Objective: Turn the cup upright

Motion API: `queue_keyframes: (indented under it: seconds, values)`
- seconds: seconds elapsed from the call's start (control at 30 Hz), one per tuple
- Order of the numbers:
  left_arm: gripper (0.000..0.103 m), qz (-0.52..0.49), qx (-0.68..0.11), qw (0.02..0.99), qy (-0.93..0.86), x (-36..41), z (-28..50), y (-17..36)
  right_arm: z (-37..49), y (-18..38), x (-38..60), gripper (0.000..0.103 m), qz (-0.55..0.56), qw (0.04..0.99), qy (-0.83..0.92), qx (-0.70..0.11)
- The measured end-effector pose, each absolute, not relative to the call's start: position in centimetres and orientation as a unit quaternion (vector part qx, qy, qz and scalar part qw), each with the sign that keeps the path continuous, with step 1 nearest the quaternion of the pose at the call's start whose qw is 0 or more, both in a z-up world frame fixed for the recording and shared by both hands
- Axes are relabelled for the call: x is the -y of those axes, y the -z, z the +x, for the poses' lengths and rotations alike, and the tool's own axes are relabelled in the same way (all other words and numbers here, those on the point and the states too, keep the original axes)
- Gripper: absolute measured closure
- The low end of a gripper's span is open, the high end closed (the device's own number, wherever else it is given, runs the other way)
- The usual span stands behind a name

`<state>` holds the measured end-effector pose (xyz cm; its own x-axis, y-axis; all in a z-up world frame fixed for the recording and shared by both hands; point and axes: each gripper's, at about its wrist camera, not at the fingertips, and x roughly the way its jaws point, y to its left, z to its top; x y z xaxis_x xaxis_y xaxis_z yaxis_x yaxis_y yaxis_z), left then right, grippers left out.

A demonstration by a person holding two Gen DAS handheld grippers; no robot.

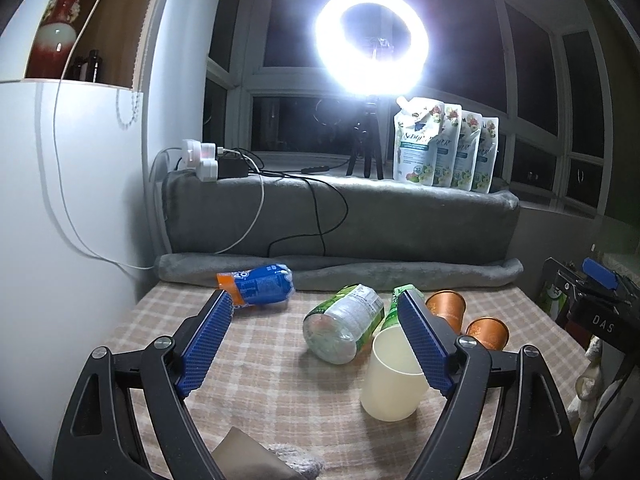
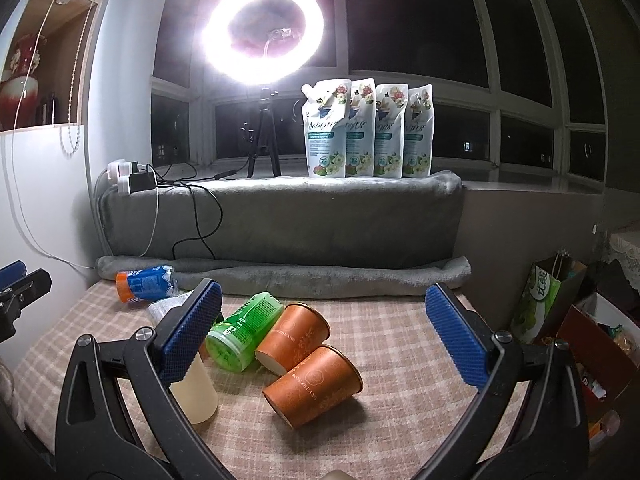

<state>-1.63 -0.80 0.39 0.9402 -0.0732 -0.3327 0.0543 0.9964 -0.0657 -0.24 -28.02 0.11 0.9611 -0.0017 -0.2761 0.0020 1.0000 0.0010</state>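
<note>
A cream plastic cup (image 1: pixel 394 376) stands upright, mouth up, on the checked cloth; in the right wrist view the cup (image 2: pixel 196 384) is partly hidden behind the left finger. Two orange paper cups lie on their sides, one nearer (image 2: pixel 314 386) and one behind it (image 2: pixel 294 336); both show in the left wrist view (image 1: pixel 486 332) (image 1: pixel 446 308). My left gripper (image 1: pixel 320 320) is open, its right finger just above the cream cup's rim, holding nothing. My right gripper (image 2: pixel 324 308) is open and empty above the orange cups.
A clear bottle (image 1: pixel 344 328), a green bottle (image 2: pixel 240 330) and a blue-orange bottle (image 1: pixel 258 286) lie on the cloth (image 1: pixel 260 360). A grey rolled blanket (image 1: pixel 340 272) borders the back. A ring light (image 1: pixel 374 40), pouches (image 2: pixel 368 132) and a power strip stand on the sill. Bags (image 2: pixel 544 304) crowd the right.
</note>
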Motion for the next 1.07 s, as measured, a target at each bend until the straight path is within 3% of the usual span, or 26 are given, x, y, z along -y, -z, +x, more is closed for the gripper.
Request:
queue_keyframes:
  seconds: [1.07]
  values:
    - [0.018, -0.017, -0.169, 0.985, 0.034, 1.23, -1.51, -0.56, 0.10, 0.33, 27.97, 0.000, 0.001, 0.989, -0.005, -0.146]
